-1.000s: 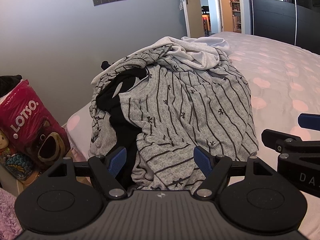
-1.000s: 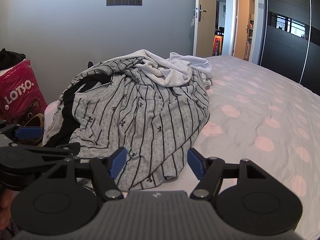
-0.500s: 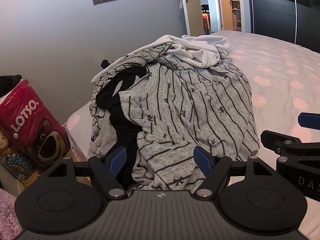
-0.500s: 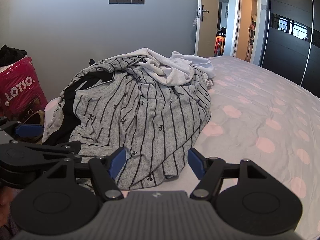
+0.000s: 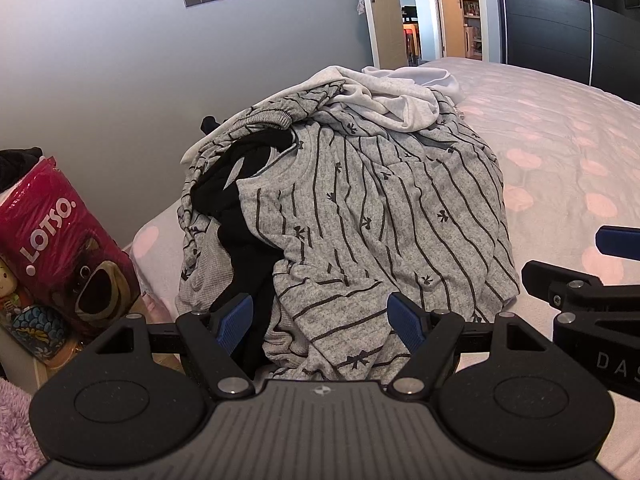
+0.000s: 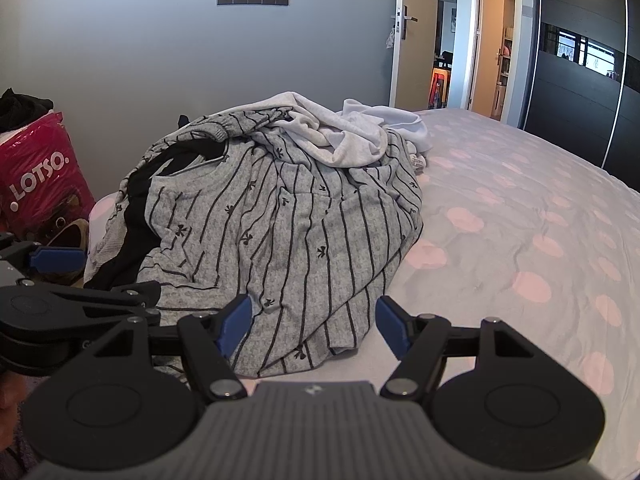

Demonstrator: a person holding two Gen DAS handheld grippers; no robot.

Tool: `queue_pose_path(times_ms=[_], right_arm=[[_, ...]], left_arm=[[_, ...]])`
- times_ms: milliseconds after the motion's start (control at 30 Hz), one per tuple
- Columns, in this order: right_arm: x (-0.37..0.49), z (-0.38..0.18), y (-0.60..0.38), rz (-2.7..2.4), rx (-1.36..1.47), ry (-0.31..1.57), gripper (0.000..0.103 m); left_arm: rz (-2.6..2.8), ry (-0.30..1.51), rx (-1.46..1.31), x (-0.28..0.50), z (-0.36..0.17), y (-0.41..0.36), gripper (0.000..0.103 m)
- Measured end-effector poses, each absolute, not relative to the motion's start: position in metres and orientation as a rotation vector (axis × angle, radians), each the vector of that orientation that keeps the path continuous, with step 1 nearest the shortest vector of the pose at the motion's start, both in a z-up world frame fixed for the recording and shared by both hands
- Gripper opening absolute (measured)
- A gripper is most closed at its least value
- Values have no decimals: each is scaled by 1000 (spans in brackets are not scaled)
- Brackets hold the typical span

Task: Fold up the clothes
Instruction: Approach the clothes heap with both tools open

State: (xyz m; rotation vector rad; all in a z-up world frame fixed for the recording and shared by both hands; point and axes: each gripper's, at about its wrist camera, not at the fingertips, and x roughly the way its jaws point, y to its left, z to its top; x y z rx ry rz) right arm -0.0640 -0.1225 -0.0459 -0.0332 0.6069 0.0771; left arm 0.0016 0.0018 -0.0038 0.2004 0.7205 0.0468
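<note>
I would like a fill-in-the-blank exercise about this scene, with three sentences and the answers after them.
1. The pile of clothes lies on a bed whose sheet has ____ dots.
2. The grey striped top has a ____ garment lying on it at the top of the pile.
3. The left gripper and the right gripper both have their jaws ____, holding nothing.

Missing words: pink; white; open

My left wrist camera looks along its fingers from low at the bed's (image 5: 560,128) near edge, close to the clothes pile (image 5: 360,208) at 12 o'clock. My right wrist camera sits just beside it, facing likewise. Both share the pile (image 6: 288,216), the grey wall (image 6: 160,60) and the doorway.
</note>
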Motion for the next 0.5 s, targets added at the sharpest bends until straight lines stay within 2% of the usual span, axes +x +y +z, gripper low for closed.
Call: queue_pose_path(times_ms=[500], right_arm=[[-64,-47,-121,75,-38,611,71]], left_arm=[[38,728,207,2,-6,2,73]])
